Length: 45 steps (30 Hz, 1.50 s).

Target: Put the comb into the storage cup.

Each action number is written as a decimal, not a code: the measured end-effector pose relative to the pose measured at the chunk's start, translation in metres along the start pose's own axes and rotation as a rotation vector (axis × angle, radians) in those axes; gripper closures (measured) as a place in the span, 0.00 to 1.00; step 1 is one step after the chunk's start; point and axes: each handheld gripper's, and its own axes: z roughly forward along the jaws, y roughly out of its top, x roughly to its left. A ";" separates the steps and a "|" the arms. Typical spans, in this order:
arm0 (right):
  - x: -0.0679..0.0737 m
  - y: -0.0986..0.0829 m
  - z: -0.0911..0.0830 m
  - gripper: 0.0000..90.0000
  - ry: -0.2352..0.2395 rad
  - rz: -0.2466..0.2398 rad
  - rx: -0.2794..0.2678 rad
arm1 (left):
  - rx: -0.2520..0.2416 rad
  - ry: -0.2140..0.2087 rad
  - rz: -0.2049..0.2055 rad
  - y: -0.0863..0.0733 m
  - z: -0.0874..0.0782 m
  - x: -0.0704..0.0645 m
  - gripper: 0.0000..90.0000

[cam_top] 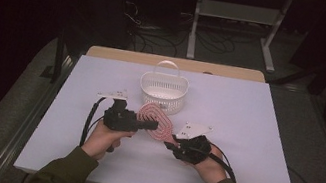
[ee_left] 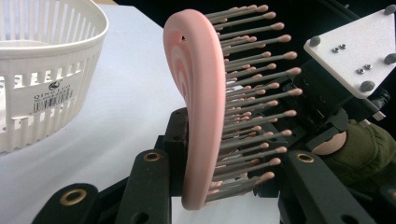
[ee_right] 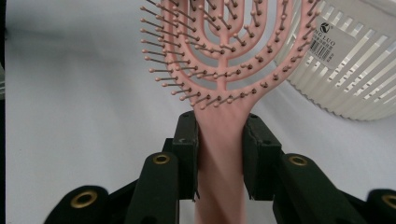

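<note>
We are clamping the hairbrush handle in the right hand-held gripper, with the left hand-held gripper's jaws apart around its head, beside the basket.

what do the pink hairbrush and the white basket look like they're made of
The hairbrush looks like moulded plastic with a smooth matte pink finish; its thin grey bristles end in pink ball tips, probably plastic too. The basket seems to be rigid white plastic, slightly glossy, judging by its evenly moulded slotted wall and thin hoop handle.
</note>
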 end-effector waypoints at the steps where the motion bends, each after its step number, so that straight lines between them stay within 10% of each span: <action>1: 0.000 0.000 0.000 0.76 0.000 0.002 -0.001 | -0.002 -0.002 -0.001 0.000 0.000 0.000 0.72; 23: -0.018 -0.006 0.000 0.00 0.050 0.235 -0.009 | -0.061 0.025 -0.015 0.003 -0.020 0.009 0.72; 45: -0.030 -0.057 -0.030 0.00 -0.064 0.268 -0.003 | -0.120 0.043 -0.040 0.007 -0.046 0.019 0.72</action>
